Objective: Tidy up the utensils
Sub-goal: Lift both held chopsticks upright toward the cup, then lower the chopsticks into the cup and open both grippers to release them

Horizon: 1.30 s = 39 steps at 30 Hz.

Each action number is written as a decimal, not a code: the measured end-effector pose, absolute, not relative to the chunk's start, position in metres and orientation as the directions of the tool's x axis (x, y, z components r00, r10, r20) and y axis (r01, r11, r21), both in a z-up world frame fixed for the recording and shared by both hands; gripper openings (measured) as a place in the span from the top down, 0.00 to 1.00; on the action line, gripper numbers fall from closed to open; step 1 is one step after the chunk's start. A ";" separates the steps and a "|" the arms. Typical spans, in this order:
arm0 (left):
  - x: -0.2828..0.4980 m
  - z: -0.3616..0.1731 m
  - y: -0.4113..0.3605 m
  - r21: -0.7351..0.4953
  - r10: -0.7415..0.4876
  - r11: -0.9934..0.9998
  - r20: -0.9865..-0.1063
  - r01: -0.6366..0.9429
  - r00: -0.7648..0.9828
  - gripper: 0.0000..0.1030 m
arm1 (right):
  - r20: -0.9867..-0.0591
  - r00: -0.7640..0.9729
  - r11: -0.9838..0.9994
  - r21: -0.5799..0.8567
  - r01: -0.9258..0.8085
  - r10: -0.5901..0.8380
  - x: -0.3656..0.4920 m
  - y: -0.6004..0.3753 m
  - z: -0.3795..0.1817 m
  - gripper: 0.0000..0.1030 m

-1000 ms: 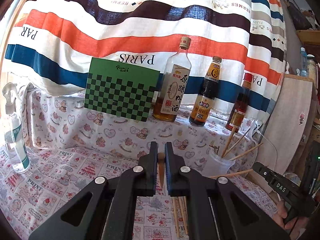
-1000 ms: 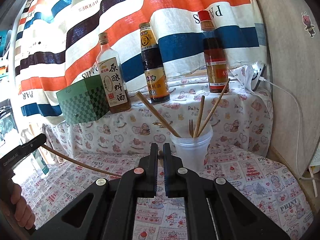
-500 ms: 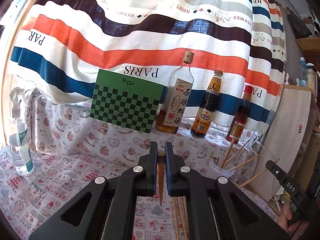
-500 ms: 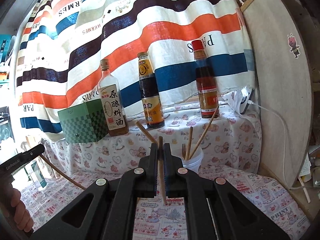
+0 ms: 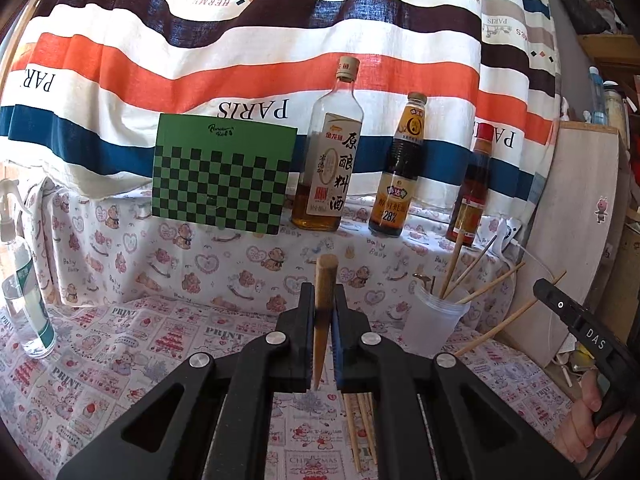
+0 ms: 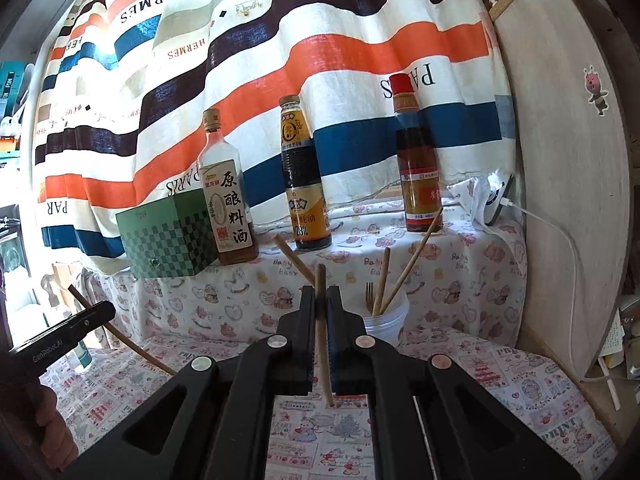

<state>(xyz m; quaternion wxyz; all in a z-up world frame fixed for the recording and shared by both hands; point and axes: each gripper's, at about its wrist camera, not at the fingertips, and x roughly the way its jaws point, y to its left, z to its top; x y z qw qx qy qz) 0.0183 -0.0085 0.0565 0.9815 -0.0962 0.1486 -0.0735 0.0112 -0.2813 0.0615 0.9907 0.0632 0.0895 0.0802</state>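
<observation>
My left gripper [image 5: 322, 292] is shut on a wooden chopstick [image 5: 323, 320] that stands nearly upright between the jaws, above the patterned tablecloth. My right gripper [image 6: 320, 294] is shut on another wooden chopstick [image 6: 322, 332], also held upright. A clear plastic cup [image 5: 434, 318] with several chopsticks and a fork stands at the right; it also shows in the right wrist view [image 6: 386, 322], just beyond my right gripper. Several loose chopsticks [image 5: 360, 428] lie on the cloth under my left gripper. The right gripper [image 5: 580, 328] shows at the left view's right edge, the left gripper [image 6: 64, 340] at the right view's left edge.
On the raised ledge behind stand a green checkered box [image 5: 222, 180], a cooking wine bottle [image 5: 330, 160], an oyster sauce bottle [image 5: 398, 176] and a red-capped bottle [image 6: 416, 160]. A spray bottle [image 5: 24, 280] stands far left. A wooden board [image 6: 568, 160] leans at right, with a white charger cable [image 6: 560, 232].
Both grippers have risen and pulled back from the ledge and cup, each carrying its chopstick, which now sticks up higher between the jaws.
</observation>
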 end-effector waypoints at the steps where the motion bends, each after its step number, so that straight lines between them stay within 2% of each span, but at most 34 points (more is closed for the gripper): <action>1: 0.019 0.056 -0.008 -0.212 -0.171 0.971 -0.280 0.113 0.945 0.94 | -0.171 0.971 0.979 0.141 -0.145 0.169 0.012 -0.281 0.060 0.95; 8: 0.018 0.056 -0.004 -0.229 -0.167 0.968 -0.280 0.103 0.945 0.94 | -0.190 0.965 0.974 0.170 -0.150 0.182 0.016 -0.288 0.060 0.95; 12: 0.016 0.065 0.002 -0.259 -0.192 0.957 -0.242 0.127 0.951 0.94 | -0.165 0.968 0.971 0.183 -0.157 0.187 0.015 -0.294 0.065 0.95; 16: 0.026 0.082 0.000 -0.288 -0.219 0.947 -0.255 0.142 0.942 0.94 | -0.163 0.967 0.968 0.193 -0.163 0.195 0.019 -0.299 0.080 0.95; 20: 0.038 0.108 -0.019 -0.259 -0.222 0.953 -0.252 0.155 0.942 0.94 | -0.179 0.961 0.962 0.209 -0.172 0.211 0.031 -0.307 0.109 0.95; 23: 0.051 0.127 -0.032 -0.283 -0.262 0.941 -0.253 0.187 0.931 0.94 | -0.140 0.971 0.964 0.208 -0.164 0.195 0.039 -0.315 0.136 0.95; 28: 0.062 0.154 -0.063 -0.287 -0.314 0.926 -0.225 0.245 0.922 0.94 | -0.014 0.988 0.949 0.278 -0.145 0.155 0.045 -0.340 0.166 0.95; 30: 0.063 0.162 -0.074 -0.284 -0.331 0.921 -0.211 0.266 0.920 0.94 | 0.026 0.996 0.953 0.289 -0.085 0.081 0.049 -0.348 0.168 0.95; 33: 0.067 0.168 -0.092 -0.283 -0.367 0.910 -0.207 0.304 0.907 0.94 | 0.026 0.998 0.963 0.261 -0.062 0.057 0.061 -0.355 0.165 0.95; 37: 0.078 0.173 -0.118 -0.252 -0.353 0.920 -0.191 0.301 0.916 0.94 | -0.003 0.999 0.959 0.281 -0.046 0.048 0.080 -0.368 0.154 0.95; 39: 0.089 0.172 -0.126 -0.279 -0.361 0.912 -0.196 0.301 0.912 0.94 | -0.010 0.999 0.956 0.292 -0.041 0.046 0.086 -0.375 0.151 0.95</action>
